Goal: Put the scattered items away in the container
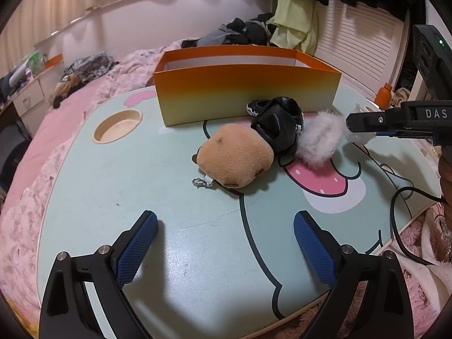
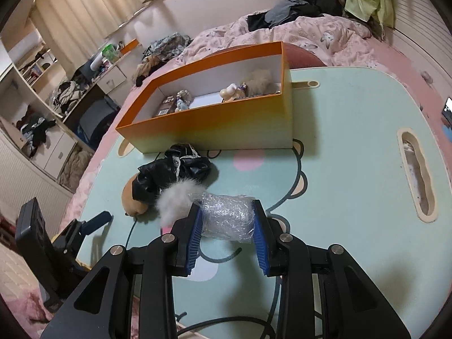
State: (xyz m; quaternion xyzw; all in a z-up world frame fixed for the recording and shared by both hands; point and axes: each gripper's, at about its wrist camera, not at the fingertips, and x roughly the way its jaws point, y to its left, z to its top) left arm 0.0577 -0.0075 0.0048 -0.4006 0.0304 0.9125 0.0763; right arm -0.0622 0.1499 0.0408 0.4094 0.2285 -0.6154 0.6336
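My right gripper is shut on a crumpled bubble-wrap bundle, held just above the mint table. From the left wrist view it comes in from the right, beside a white fur pompom. The pompom touches a glossy black item, which lies against a brown plush. Behind them stands the orange box with several small toys inside. My left gripper is open over bare table, nearer than the plush.
The table has a round cup recess and a long slot. A black cable trails over the right edge. Pink bedding surrounds the table, with an orange bottle and piled clothes beyond.
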